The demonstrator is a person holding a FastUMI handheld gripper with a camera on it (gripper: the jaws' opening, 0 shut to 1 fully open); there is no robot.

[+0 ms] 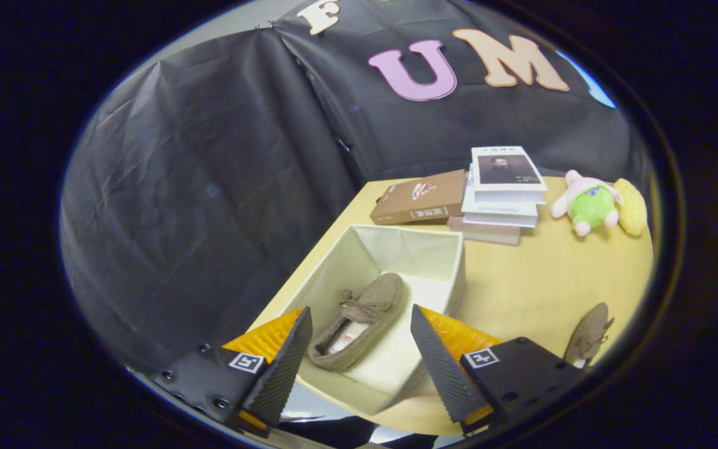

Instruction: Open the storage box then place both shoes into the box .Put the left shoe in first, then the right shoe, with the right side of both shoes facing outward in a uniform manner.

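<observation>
One tan shoe (pixel 359 321) lies inside the open storage box (pixel 443 265) on the counter (pixel 540 280), framed by the gripper (pixel 359 362) whose fingers stand apart, empty. The second shoe (pixel 588 333) rests outside, books (pixel 502 193) and plush toy (pixel 593 202) beyond.

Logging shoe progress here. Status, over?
Gripper open, empty, above the storage box. One shoe lies inside the box; second shoe out on the table. Nothing blocking it.
</observation>
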